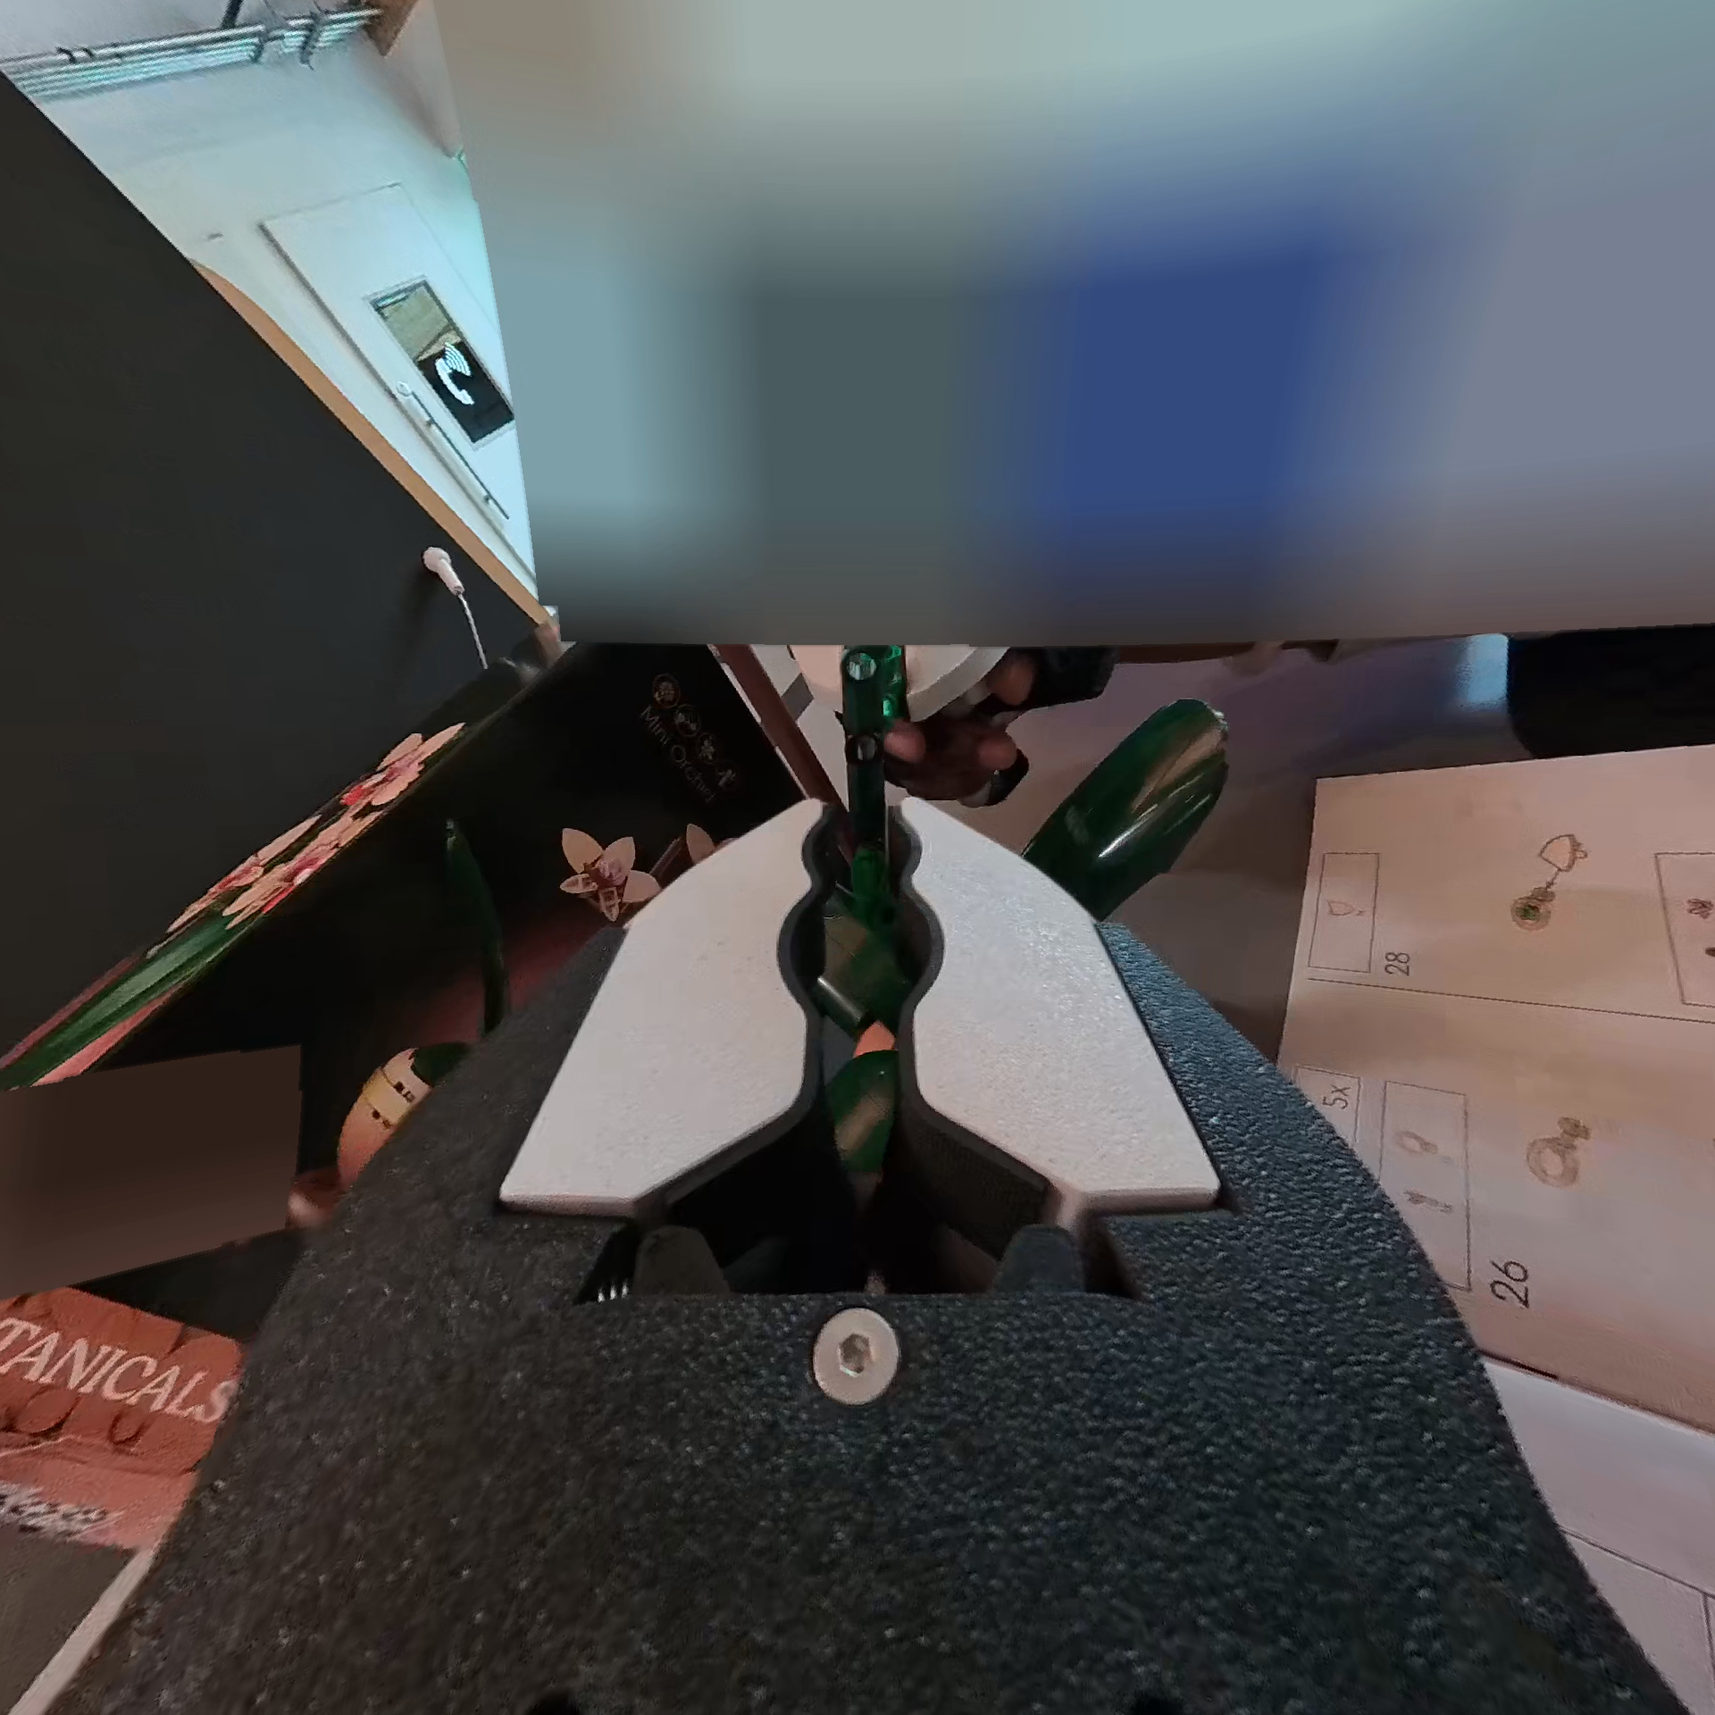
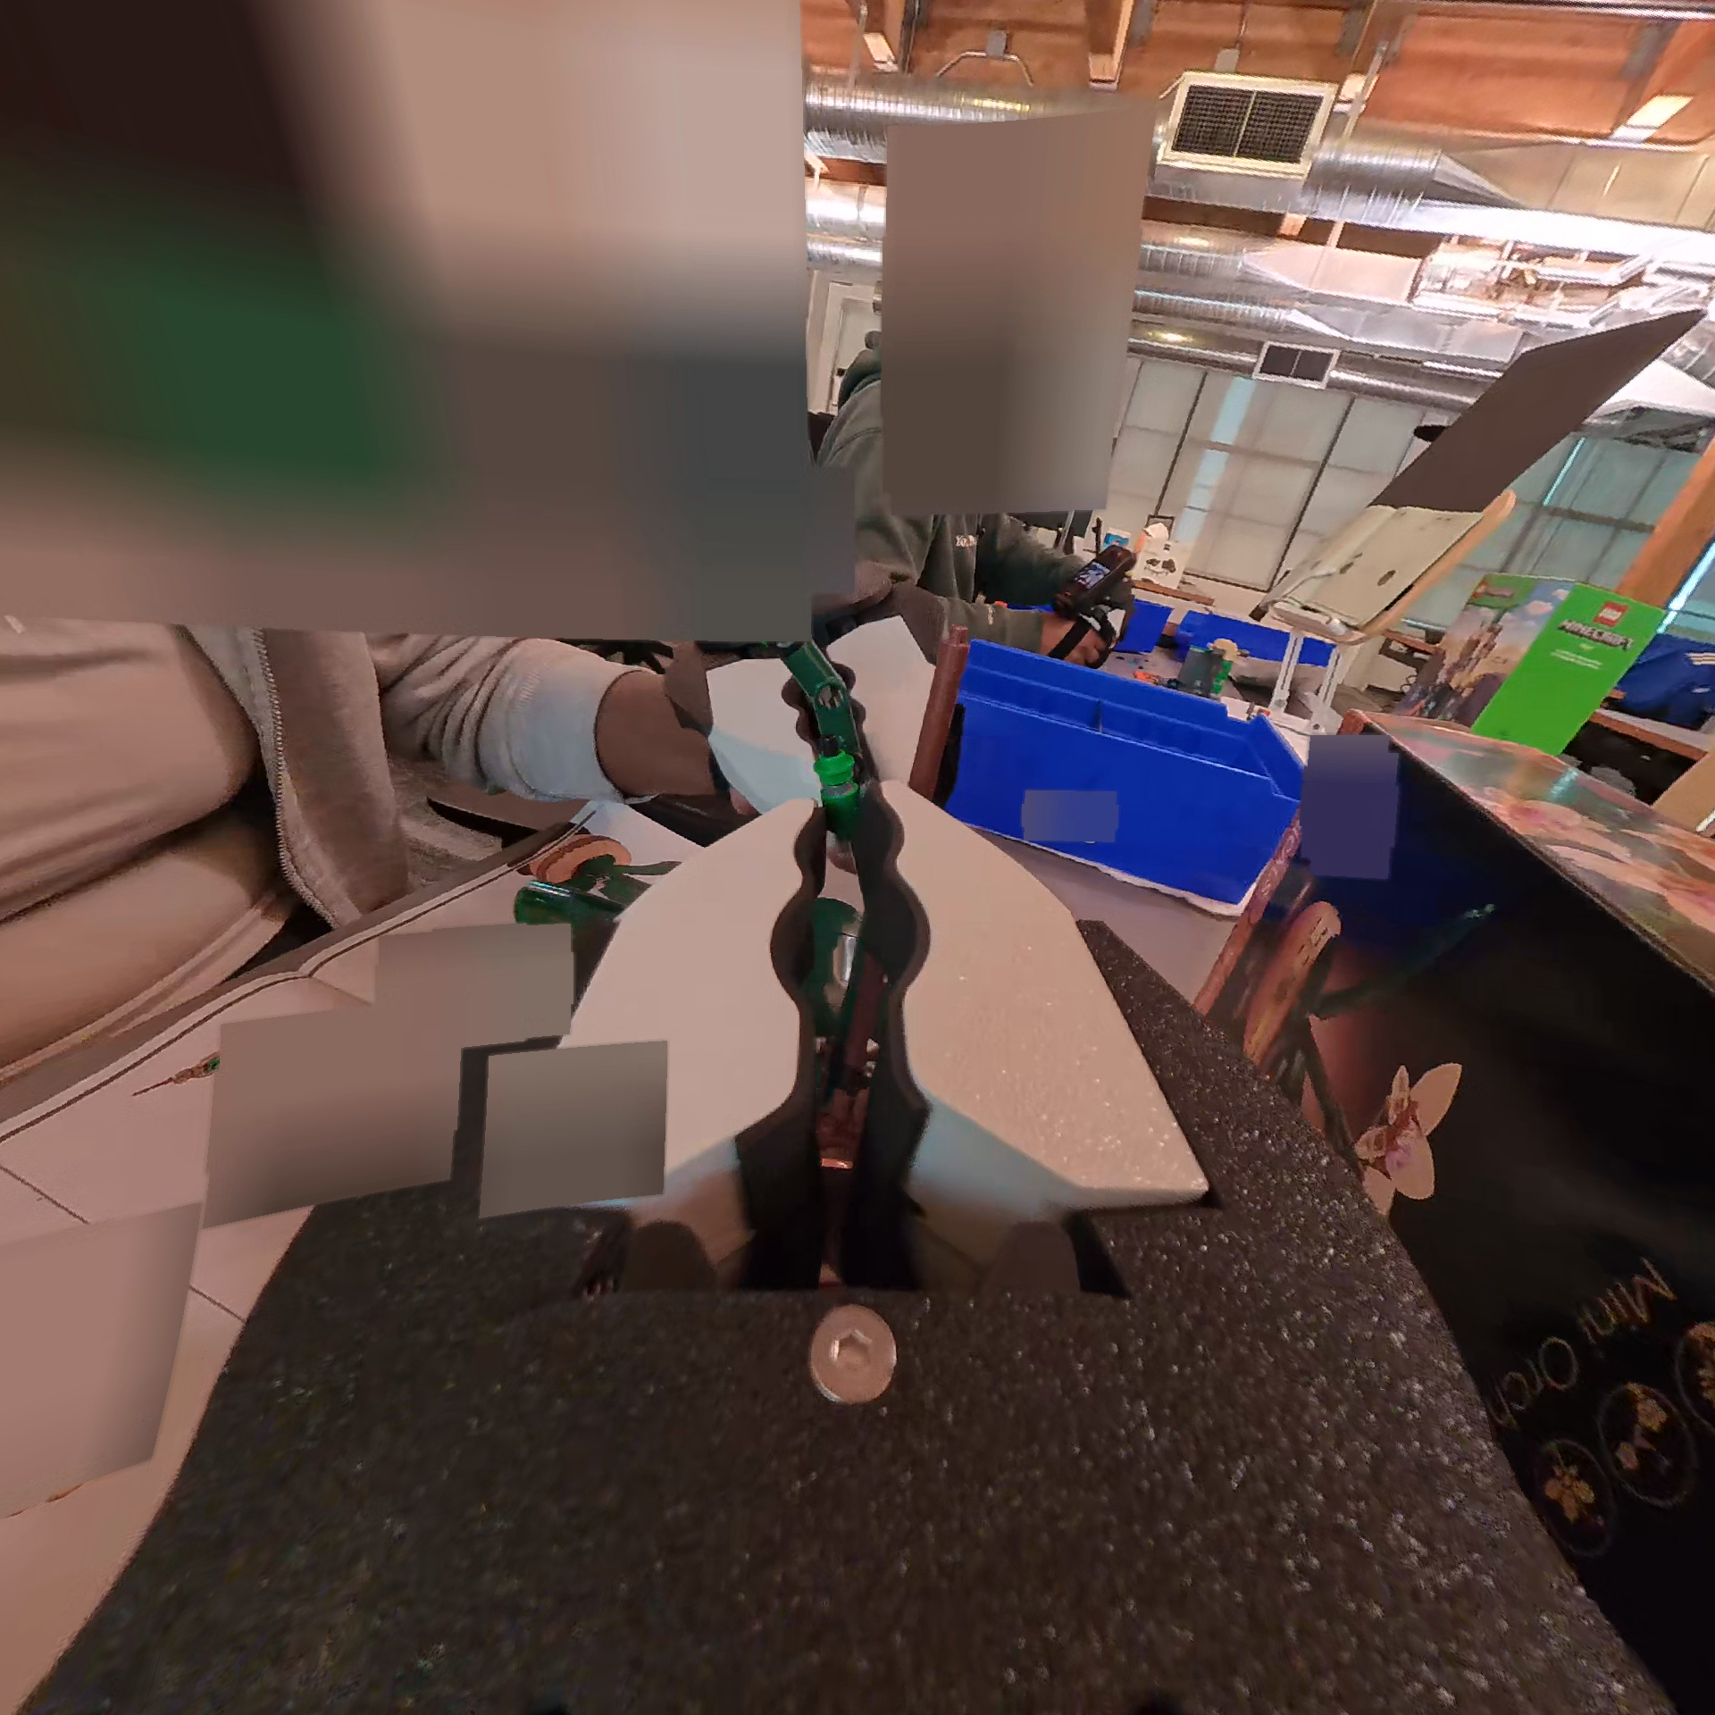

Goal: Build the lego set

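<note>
Both claws are closed down on the same green plant stem. From my left claw (image 1: 858,826) I see the fingers pinched narrow around the dark green stem (image 1: 868,789), which rises out past the tips, with a big glossy green leaf (image 1: 1128,817) just to its right. From my right claw (image 2: 849,817) the fingers are likewise nearly shut, gripping a lighter green connector piece (image 2: 840,789) at the foot of a curved stem section (image 2: 821,691), with a thin brown rod (image 2: 933,715) standing just beside it.

I judge the step in hand to be joining stem segments of the flower model, well into the build but with the blossoms apparently not yet on. My next move would call for holding one claw steady while the other pushes along the stem's axis until the joint seats; any sideways twist could snap the thin pieces apart.

Further out, the open instruction booklet (image 1: 1522,1067) lies on the worktop to the right of my left claw, the dark set box (image 2: 1531,1067) stands near my right claw, and a blue bin (image 2: 1114,742) sits behind. Another person's sleeve (image 2: 520,715) reaches in from the left.
</note>
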The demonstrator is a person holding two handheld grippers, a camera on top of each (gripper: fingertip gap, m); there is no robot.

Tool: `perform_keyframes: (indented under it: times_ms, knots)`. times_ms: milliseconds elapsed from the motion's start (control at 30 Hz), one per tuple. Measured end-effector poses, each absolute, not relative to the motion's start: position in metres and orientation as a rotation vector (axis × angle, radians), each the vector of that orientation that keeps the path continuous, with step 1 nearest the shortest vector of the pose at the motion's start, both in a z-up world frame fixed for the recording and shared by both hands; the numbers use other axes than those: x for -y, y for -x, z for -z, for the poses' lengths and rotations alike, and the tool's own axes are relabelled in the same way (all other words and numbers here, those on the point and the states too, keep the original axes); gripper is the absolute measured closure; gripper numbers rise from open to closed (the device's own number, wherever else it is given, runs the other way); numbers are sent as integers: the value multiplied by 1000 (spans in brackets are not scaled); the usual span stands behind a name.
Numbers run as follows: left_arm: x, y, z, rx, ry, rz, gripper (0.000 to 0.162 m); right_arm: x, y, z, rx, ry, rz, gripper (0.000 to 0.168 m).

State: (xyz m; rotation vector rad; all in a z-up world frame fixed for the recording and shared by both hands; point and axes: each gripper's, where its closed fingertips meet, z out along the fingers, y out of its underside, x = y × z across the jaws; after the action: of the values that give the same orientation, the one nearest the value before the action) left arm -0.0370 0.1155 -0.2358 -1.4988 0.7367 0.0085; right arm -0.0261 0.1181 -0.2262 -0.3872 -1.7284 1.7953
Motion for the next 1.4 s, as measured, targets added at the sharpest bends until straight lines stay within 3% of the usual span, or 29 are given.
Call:
perform_keyframes:
  times_ms: [1400]
  knots:
    - [-113, 32, 230, -871, 1521, 199, 155, -113, 31, 224, 1812, 268, -1646, 162]
